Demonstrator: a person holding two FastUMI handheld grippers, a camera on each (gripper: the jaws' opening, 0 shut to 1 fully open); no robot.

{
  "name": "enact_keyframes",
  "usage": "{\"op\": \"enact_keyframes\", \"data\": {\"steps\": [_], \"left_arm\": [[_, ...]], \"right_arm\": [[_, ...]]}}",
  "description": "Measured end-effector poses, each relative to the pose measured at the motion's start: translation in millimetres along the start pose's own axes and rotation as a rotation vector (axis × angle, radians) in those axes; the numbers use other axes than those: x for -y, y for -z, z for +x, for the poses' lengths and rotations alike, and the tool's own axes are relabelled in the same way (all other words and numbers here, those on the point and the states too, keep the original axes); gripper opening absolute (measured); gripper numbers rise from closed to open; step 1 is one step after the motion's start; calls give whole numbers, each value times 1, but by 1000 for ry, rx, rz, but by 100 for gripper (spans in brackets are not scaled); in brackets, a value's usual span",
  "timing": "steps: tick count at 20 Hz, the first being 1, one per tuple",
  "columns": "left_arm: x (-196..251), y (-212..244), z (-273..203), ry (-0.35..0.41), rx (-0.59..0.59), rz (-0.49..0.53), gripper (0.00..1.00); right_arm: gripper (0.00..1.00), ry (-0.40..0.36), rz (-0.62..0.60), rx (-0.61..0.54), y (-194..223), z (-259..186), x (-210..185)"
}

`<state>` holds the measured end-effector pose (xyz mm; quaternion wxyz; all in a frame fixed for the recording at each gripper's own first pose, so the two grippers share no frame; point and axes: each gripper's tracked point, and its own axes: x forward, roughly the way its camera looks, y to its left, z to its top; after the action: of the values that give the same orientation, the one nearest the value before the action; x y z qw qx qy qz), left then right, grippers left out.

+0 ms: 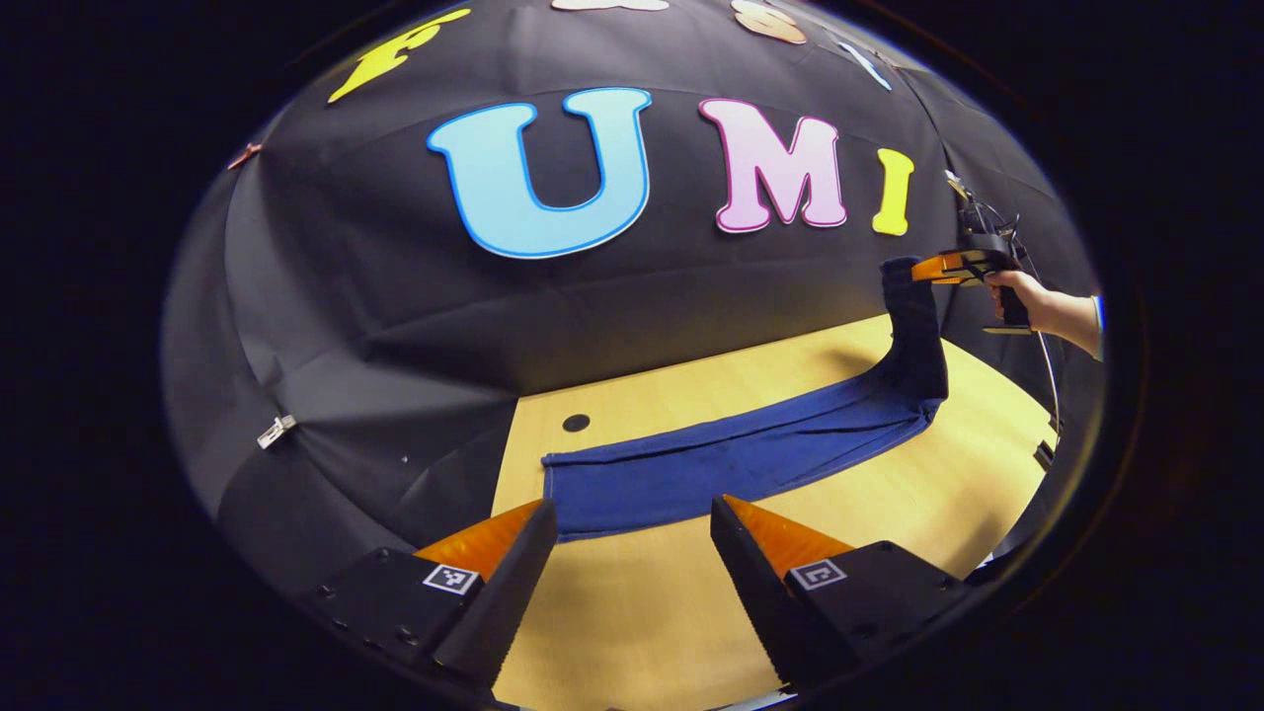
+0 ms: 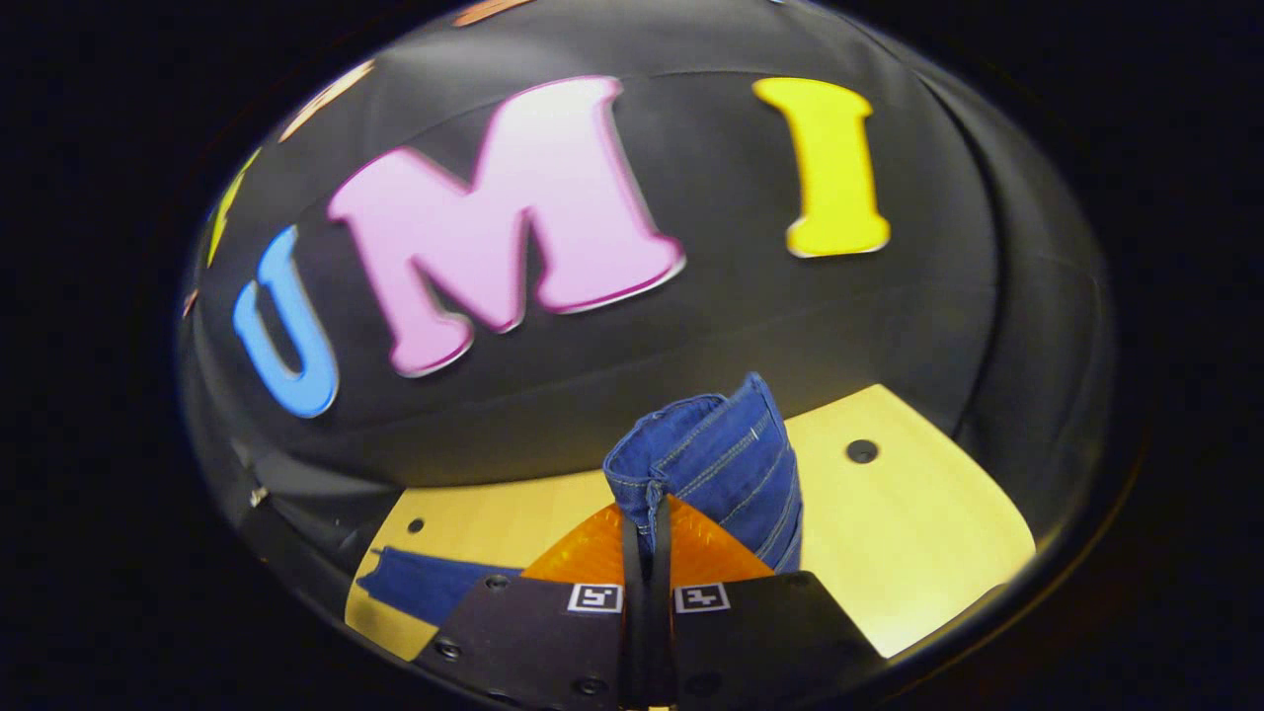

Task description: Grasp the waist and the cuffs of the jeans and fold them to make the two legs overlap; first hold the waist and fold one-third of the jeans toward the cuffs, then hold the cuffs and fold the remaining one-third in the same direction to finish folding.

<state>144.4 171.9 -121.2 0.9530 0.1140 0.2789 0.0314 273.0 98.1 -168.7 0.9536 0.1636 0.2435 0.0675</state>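
Note:
Blue jeans point(image 1: 711, 464) lie stretched across the wooden table point(image 1: 652, 612), legs overlapped in one long strip. Their cuff end lies flat just beyond my left gripper point(image 1: 632, 528), which stands open above the table with nothing between its fingers. At the far right, the waist end point(image 1: 913, 316) is lifted off the table by my right gripper point(image 1: 933, 267), held by a hand point(image 1: 1022, 296). In the right gripper view, my right gripper point(image 2: 647, 523) is shut on the bunched denim waist point(image 2: 721, 464), which rises above its orange fingers. The cuff end point(image 2: 425, 583) shows at lower left.
The black cloth wall point(image 1: 592, 296) hems the table at the back and left. A small dark hole point(image 1: 576, 423) marks the tabletop near the cuffs, with another hole point(image 2: 862, 451) on the right side. Bare wood point(image 2: 918, 533) lies to the right of the waist.

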Motion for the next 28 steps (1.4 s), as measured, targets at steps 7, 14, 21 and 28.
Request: {"op": "enact_keyframes", "data": {"steps": [7, 14, 21, 28], "left_arm": [[-11, 49, -2, 12, -90, -74, 98], [-9, 80, 5, 35, -155, -144, 99], [-47, 63, 84, 25, -311, -289, 99], [-82, 74, 195, -60, -654, -423, 96]], "right_arm": [[4, -115, -300, -304, 187, 40, -82], [22, -136, -282, -417, 215, 43, -76], [95, -300, -229, -328, 125, -17, -83], [95, -240, -238, -318, 106, -87, 22]]}}
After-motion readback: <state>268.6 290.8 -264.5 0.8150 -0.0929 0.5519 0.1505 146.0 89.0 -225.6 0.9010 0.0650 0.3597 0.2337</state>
